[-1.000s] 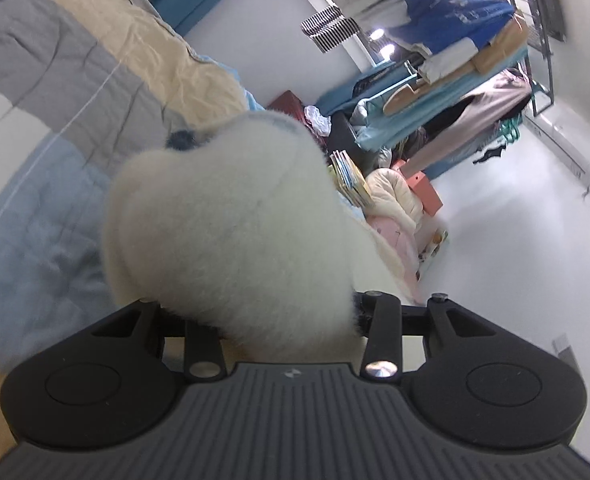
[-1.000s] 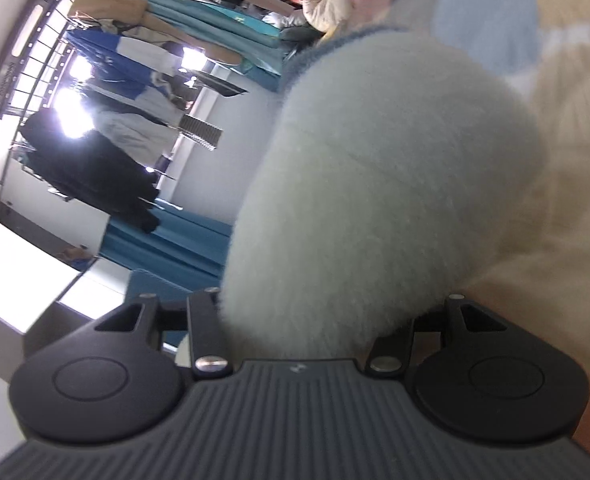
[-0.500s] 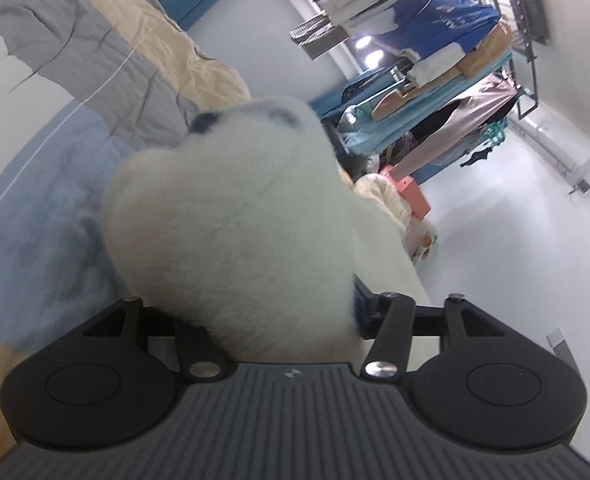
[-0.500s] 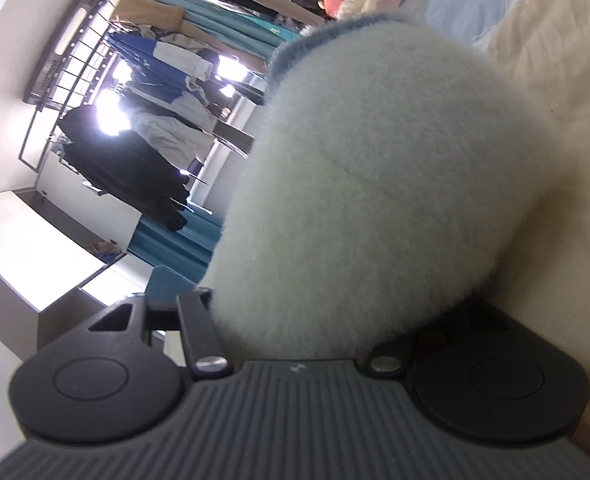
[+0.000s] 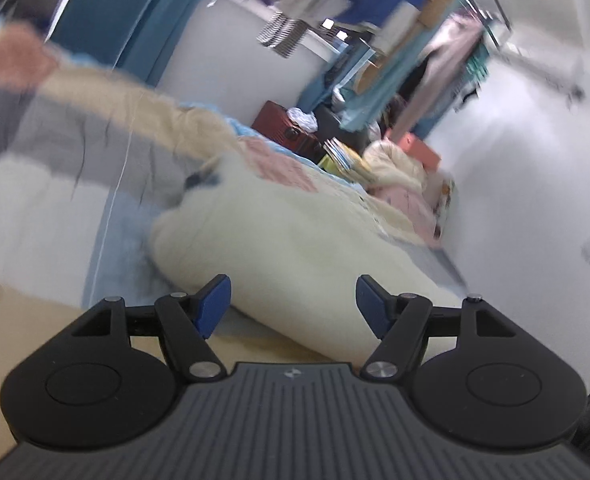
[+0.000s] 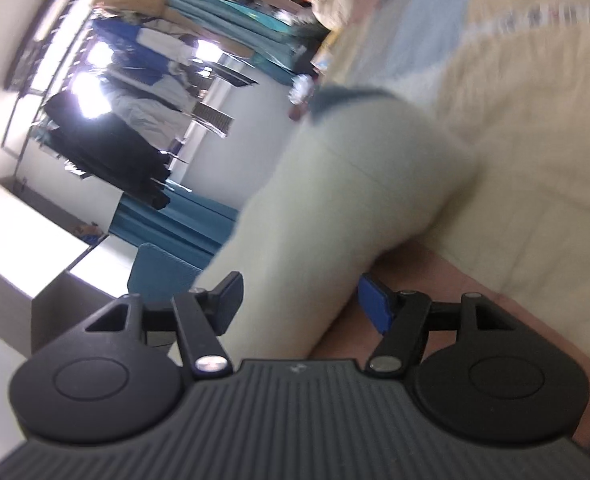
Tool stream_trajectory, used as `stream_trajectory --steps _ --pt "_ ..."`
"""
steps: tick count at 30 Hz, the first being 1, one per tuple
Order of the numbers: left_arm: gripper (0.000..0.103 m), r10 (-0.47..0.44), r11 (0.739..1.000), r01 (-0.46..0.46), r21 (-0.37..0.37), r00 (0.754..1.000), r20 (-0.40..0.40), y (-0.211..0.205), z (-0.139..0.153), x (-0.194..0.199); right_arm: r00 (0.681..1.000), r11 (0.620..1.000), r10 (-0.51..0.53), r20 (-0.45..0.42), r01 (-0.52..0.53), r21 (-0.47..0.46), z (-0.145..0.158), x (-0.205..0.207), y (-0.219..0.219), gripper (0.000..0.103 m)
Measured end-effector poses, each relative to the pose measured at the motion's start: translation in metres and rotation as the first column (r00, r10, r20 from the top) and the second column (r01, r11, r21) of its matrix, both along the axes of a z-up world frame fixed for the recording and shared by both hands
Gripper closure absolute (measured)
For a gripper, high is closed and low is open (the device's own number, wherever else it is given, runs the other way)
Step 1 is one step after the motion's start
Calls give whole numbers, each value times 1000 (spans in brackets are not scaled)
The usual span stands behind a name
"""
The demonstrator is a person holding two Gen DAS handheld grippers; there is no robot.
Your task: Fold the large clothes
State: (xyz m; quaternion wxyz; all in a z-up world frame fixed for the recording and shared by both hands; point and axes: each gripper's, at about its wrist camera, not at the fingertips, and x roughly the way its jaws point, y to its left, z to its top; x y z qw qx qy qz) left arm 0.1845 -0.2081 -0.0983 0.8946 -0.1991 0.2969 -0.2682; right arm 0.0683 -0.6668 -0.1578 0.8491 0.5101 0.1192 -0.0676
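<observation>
Both views are smeared by motion: in the left wrist view the patchwork quilt [image 5: 75, 152] on the bed is a wash of colour cut off at the left edge, and the hanging clothes [image 5: 359, 4] at the far side cannot be told apart. The cream fleece garment [image 5: 295, 248] has no readable seams, and its near end is hidden behind the left hand-held gripper [image 5: 293, 304]. In the right wrist view the garment's [image 6: 335, 208] near end drops behind the right hand-held gripper [image 6: 299, 300], and the printed marks [image 6: 555, 12] on the bedding at far right are too blurred to read.
</observation>
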Motion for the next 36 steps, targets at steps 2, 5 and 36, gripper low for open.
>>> stream_trajectory --steps 2,5,36 --pt "29 -28 998 27 54 999 20 -4 24 -16 1000 999 0 32 1 -33 20 -11 5 36" --pt "29 -61 994 54 95 996 72 -3 58 -44 996 995 15 83 -7 -95 56 -25 15 36" --pt "29 -137 957 33 289 928 346 34 174 -260 996 765 89 23 -53 -641 205 -157 166 36"
